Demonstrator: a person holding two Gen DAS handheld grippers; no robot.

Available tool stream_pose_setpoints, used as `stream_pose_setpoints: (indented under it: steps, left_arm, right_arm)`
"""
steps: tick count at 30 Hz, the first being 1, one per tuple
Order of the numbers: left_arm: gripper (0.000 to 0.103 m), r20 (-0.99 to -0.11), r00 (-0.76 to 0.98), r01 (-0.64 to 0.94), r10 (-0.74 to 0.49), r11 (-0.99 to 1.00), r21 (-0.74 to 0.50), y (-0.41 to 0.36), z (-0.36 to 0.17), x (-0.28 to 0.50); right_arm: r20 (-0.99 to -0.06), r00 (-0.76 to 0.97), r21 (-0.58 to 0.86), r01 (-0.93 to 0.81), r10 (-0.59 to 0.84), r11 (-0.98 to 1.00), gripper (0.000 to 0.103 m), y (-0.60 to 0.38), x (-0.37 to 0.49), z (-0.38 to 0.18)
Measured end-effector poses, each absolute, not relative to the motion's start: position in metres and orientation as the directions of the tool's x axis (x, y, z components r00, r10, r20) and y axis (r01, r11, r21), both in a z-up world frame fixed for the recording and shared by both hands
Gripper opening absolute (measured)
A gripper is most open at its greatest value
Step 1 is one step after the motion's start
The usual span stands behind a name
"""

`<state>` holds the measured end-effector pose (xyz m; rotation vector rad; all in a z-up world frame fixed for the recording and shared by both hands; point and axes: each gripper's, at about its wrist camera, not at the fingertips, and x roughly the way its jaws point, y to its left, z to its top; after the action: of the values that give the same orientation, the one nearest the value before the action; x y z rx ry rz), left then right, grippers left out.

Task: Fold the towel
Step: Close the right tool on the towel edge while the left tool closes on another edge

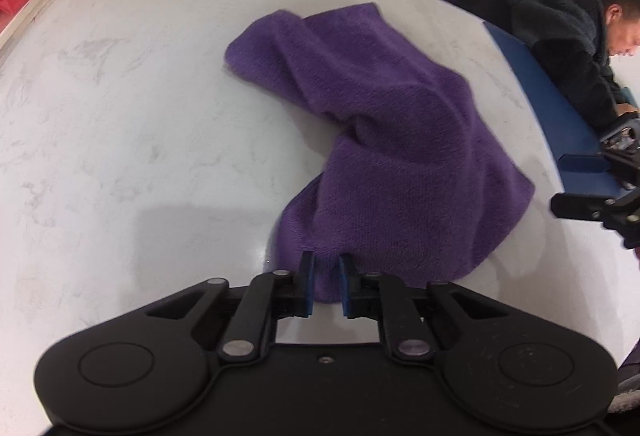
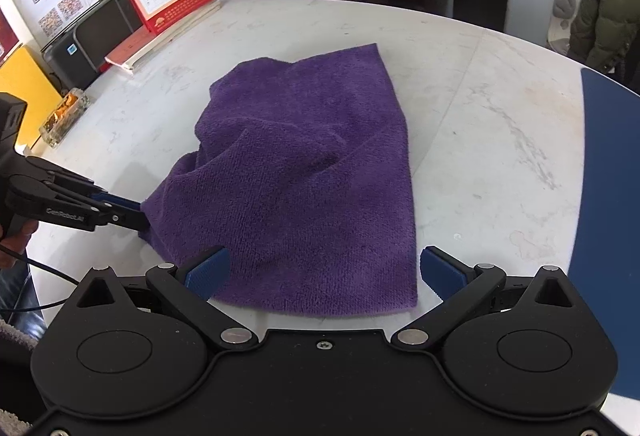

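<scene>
White marble table [image 2: 480, 123], rumpled purple towel [image 2: 304, 171], left tongs [image 1: 327, 278] pinching its corner, right tongs [image 2: 322, 268] wide.

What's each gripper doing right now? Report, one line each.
Left gripper: shut on a bunched corner of the purple towel.
Right gripper: open, jaws wide above the towel's near edge, holding nothing.

Purple towel [image 2: 304, 171] lies rumpled on marble table [image 2: 480, 139].

The towel [image 1: 384, 139] corner is hidden between the left gripper [image 1: 328, 286] pads. At the frame's right edge, the right gripper [image 1: 600, 207] is cut off.
</scene>
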<state>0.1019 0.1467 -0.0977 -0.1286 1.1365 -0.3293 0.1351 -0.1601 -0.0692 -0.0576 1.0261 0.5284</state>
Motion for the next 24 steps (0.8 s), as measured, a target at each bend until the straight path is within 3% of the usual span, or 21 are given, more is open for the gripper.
stream_pose_setpoints:
  steps: [15,19,24]
  left_arm:
    - [0.011,-0.851,0.387,0.217,-0.355,0.932,-0.290,0.130,-0.094,0.108]
    - [0.011,-0.850,0.387,0.230,-0.358,0.930,-0.287,0.128,-0.093,0.109]
    - [0.011,-0.873,0.373,0.211,-0.315,0.945,-0.251,0.135,-0.095,0.105]
  right_arm:
    - [-0.805,0.426,0.212,-0.444,0.413,0.871,0.103,-0.162,0.131,-0.066]
    - [-0.760,0.451,0.185,-0.540,0.468,0.821,0.103,-0.143,0.127,-0.054]
    - [-0.726,0.467,0.006,-0.730,0.506,0.683,0.103,-0.088,0.115,-0.051]
